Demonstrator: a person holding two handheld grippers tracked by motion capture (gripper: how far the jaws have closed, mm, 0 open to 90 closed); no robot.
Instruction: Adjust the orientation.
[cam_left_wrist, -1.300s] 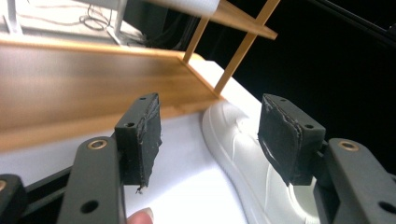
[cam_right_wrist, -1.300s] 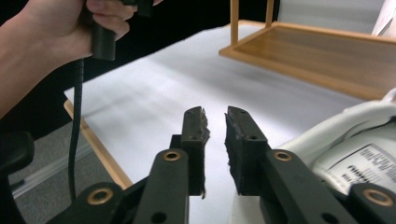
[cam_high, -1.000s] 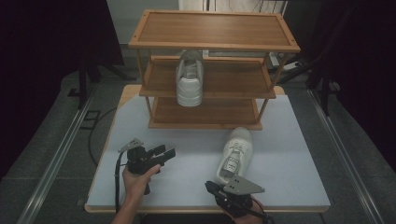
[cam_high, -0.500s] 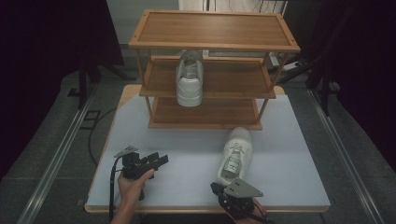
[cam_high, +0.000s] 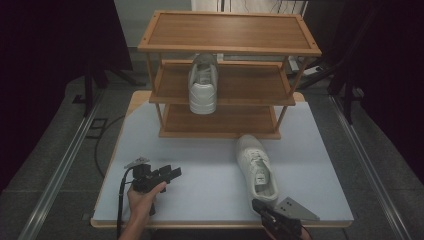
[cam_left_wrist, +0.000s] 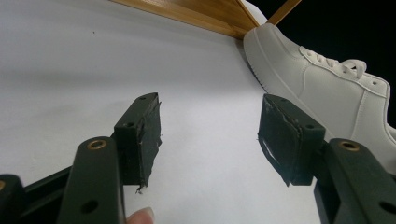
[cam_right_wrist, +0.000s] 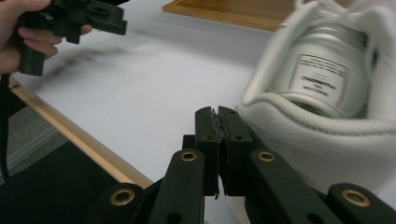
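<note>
Nearest to me, at the front edge of the table, my right gripper sits just behind the heel of the white low-top leather sneaker. In the right gripper view its two black jaws are pressed together, pad against pad, with nothing between them, and the tip is right beside the padded heel collar of this shoe. I cannot tell if it touches the collar.

My left gripper hovers low over the front-left part of the pale grey table top, well apart from the sneaker. In the left gripper view its jaws stand wide open and empty, pointing across the bare surface toward the side of the shoe.

The sneaker lies on the table, toe toward the three-tier wooden shoe rack and near its bottom shelf. Farther back, a second white sneaker already stands on the middle shelf, heel toward me.

I judge that the step in hand is the approach to the loose shoe, so that it joins its pair on the rack. For the next move I must open the right jaws and place one pad inside the heel collar and one outside, then close firmly before lifting. The left gripper may come in to steady the side or toe.
</note>
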